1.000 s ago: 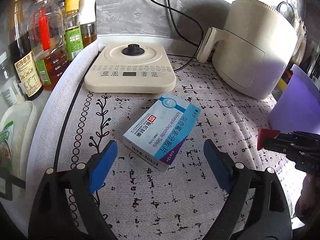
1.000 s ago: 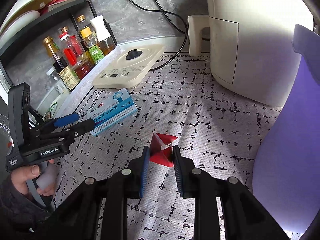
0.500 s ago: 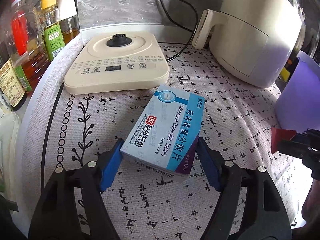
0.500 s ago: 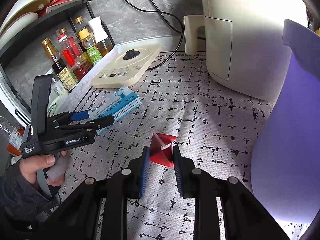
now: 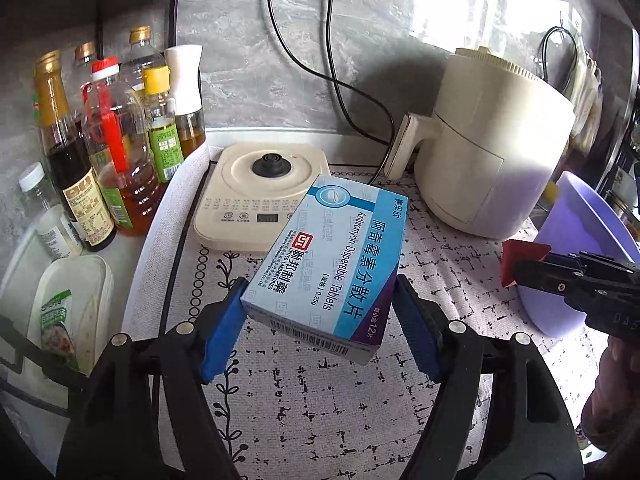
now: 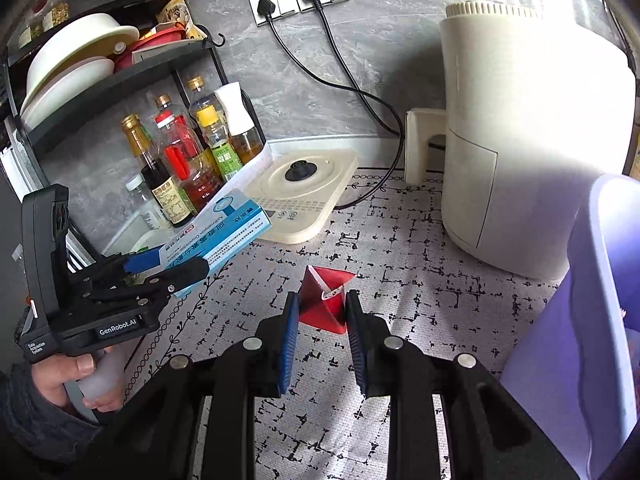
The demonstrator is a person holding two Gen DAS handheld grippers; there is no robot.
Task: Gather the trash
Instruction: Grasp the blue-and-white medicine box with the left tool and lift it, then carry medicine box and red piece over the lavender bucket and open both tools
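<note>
My left gripper [image 5: 320,312] is shut on a blue and white tablet box [image 5: 332,264] and holds it lifted above the patterned mat, tilted. The box and the left gripper also show in the right wrist view [image 6: 218,232]. My right gripper [image 6: 322,312] is shut on a red folded paper scrap [image 6: 324,300], held above the mat. The scrap shows in the left wrist view [image 5: 520,258] at the right, just in front of a purple bin [image 5: 580,240]. The bin stands at the right edge of the right wrist view [image 6: 592,300].
A cream air fryer [image 6: 528,140] stands at the back right. A cream induction base [image 5: 260,192] sits behind the box. Several oil and sauce bottles [image 5: 116,152] stand at the left under a black shelf [image 6: 100,72]. Two black cables run to wall sockets.
My left gripper closed on the tablet box and lifted it off the mat. My right gripper kept its hold on the red scrap and rose with it.
</note>
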